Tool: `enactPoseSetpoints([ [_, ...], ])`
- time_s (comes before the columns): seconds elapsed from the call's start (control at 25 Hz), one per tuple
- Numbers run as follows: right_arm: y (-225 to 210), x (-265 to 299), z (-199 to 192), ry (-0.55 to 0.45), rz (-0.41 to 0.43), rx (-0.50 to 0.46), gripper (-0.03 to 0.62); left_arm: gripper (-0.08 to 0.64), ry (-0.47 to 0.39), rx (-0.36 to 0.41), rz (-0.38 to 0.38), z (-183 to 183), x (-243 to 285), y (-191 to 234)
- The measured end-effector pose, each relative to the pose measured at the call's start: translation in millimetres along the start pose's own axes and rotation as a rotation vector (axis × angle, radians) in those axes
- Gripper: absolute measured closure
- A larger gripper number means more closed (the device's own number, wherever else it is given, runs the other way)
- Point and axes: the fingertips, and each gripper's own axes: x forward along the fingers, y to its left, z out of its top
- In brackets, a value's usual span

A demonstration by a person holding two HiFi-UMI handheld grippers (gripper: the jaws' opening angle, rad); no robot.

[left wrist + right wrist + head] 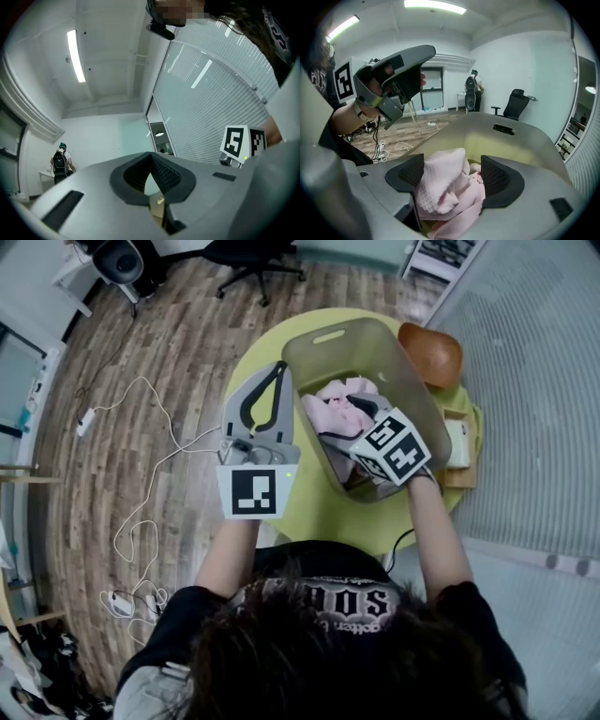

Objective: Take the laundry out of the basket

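A grey-beige laundry basket [417, 381] stands on a round yellow-green table [309, 512]. Crumpled pink laundry [336, 407] lies inside it. My right gripper [452, 169] reaches down into the basket [506, 129]; its marker cube [394, 448] covers the jaws in the head view. Its jaws stand wide apart with a fold of the pink cloth [443, 183] between them, resting against the left pad. My left gripper [279, 368] is held up beside the basket's left wall, pointing at the ceiling, and my left gripper [151, 161] is shut on nothing.
An orange-brown seat [431, 354] sits behind the basket and a small tan box [459, 444] to its right. White cables [141, 474] trail over the wood floor at left. A black office chair [253, 259] stands far back. A person with a backpack [472, 91] is across the room.
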Motion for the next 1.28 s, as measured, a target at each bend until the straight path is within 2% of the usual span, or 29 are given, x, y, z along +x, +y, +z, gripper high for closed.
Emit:
enactPoseSetpoints([
  [0.2,-1,15,-14,0.042,-0.006,-0.026,0.213,0.558,-0.001,-0.012,0.011,-1,3,5],
  [0.52,-7,39,-44,0.12,-0.004,0.025,0.196,0.558,0.005,0.007,0.005,-5,9,11],
  [0.76,-3,56,-85,0.278,0.014,0.016,0.175,0.558,0.009,-0.011,0.005,-11,10,14],
  [0.88,-2,63,-89,0.294,0.027,0.01,0.172,0.558,0.01,-0.013,0.004,-13,11,14],
  [1.16,1,71,-90,0.284,0.054,-0.051,0.173,0.558,0.006,0.004,-0.003,-12,13,15],
  [1.28,6,72,-94,0.317,0.049,-0.167,0.173,0.558,0.007,-0.002,-0.003,-12,14,17],
])
